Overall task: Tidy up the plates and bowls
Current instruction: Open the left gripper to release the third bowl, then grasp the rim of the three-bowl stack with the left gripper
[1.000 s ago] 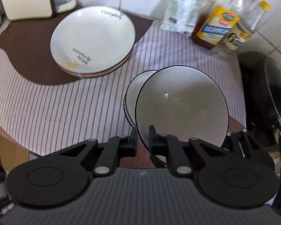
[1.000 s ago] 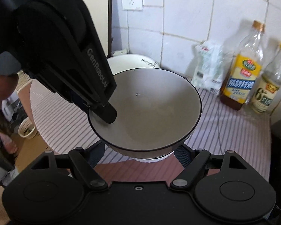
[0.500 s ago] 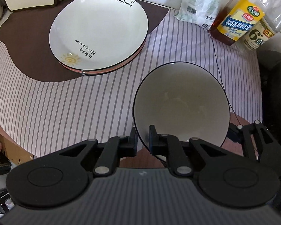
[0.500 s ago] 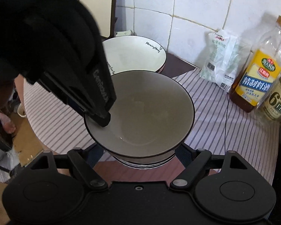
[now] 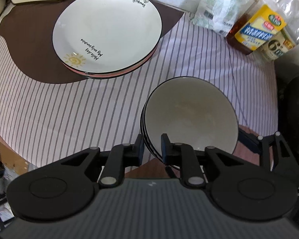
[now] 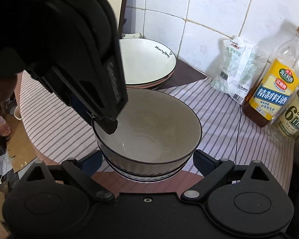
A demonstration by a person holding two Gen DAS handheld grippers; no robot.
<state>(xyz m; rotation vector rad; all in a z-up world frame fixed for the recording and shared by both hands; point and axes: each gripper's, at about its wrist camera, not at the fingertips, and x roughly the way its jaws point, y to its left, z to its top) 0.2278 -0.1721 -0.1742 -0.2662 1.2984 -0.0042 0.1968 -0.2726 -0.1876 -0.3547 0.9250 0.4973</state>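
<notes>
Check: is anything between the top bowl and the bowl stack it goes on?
Nothing visible. The top bowl sits nested in the bowl stack. The left gripper straddles its near rim, and the open right gripper flanks the stack on both sides.

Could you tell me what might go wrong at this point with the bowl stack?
The left gripper straddles the top bowl rim with a visible gap; pulling away carelessly could drag the bowl stack. The stack sits near the table's front edge, so a nudge might tip it off. The open right gripper flanks it closely.
</notes>
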